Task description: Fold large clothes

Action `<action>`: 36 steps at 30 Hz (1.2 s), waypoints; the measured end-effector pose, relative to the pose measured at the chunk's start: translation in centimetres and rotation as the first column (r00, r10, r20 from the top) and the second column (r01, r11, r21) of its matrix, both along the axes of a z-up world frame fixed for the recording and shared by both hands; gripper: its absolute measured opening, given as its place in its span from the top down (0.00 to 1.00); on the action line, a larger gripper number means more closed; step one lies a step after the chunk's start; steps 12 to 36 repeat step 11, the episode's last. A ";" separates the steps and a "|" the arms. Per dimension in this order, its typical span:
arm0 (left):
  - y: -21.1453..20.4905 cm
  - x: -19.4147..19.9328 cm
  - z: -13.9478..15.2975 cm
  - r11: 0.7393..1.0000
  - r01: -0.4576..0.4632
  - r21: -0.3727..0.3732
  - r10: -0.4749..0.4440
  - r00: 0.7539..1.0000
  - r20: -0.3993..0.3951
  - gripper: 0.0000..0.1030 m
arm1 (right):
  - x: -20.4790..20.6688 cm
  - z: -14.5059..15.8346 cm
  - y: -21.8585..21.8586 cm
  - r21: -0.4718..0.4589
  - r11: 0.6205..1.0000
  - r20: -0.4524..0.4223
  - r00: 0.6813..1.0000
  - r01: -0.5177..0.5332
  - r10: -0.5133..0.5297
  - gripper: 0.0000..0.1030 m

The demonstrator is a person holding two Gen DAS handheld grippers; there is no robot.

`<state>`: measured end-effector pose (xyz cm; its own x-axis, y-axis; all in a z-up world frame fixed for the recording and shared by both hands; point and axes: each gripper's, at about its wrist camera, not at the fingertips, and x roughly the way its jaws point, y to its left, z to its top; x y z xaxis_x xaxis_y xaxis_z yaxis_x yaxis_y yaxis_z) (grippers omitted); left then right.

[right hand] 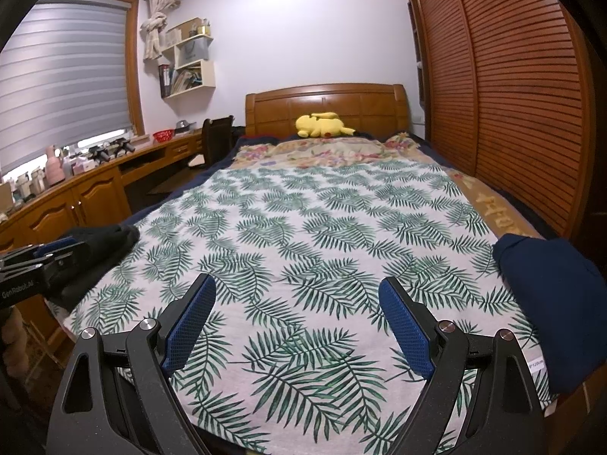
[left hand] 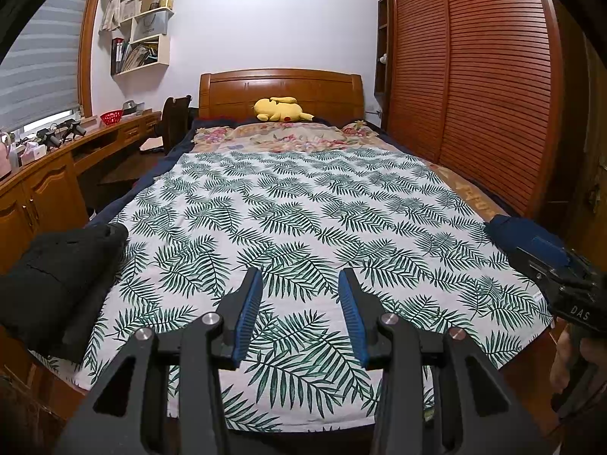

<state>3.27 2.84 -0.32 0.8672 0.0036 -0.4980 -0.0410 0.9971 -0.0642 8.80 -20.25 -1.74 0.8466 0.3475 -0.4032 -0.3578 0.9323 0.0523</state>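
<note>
Both tools empty over the leaf-print sheet (left hand: 303,208): left gripper (left hand: 300,292) narrow, right gripper (right hand: 297,303) wide. Black garment (left hand: 57,276) at nine o'clock, navy garment (right hand: 550,303) at three. I judged a hasty grab would drag the sheet along.

Open leaf-print sheet (left hand: 303,208) mid-bed, black garment (left hand: 57,276) left, navy garment (right hand: 550,303) right

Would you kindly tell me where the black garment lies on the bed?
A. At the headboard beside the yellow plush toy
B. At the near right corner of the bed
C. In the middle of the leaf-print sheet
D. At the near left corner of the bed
D: the black garment sits bunched at the near left corner of the leaf-print sheet, while a dark blue garment occupies the near right corner.
</note>
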 end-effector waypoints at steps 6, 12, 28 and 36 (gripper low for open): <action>-0.1 -0.1 0.3 1.000 0.001 -0.001 -0.001 1.000 0.003 0.60 | -0.2 0.1 0.0 0.003 1.000 -0.002 1.000 -0.001 0.001 0.13; -0.2 -0.1 0.5 1.000 0.003 0.000 -0.003 1.000 0.005 0.60 | -0.2 0.2 0.1 0.001 1.000 0.002 1.000 0.000 0.000 0.13; -0.2 -0.1 0.5 1.000 0.003 0.000 -0.003 1.000 0.005 0.60 | -0.2 0.2 0.1 0.001 1.000 0.002 1.000 0.000 0.000 0.13; -0.2 -0.1 0.5 1.000 0.003 0.000 -0.003 1.000 0.005 0.60 | -0.2 0.2 0.1 0.001 1.000 0.002 1.000 0.000 0.000 0.13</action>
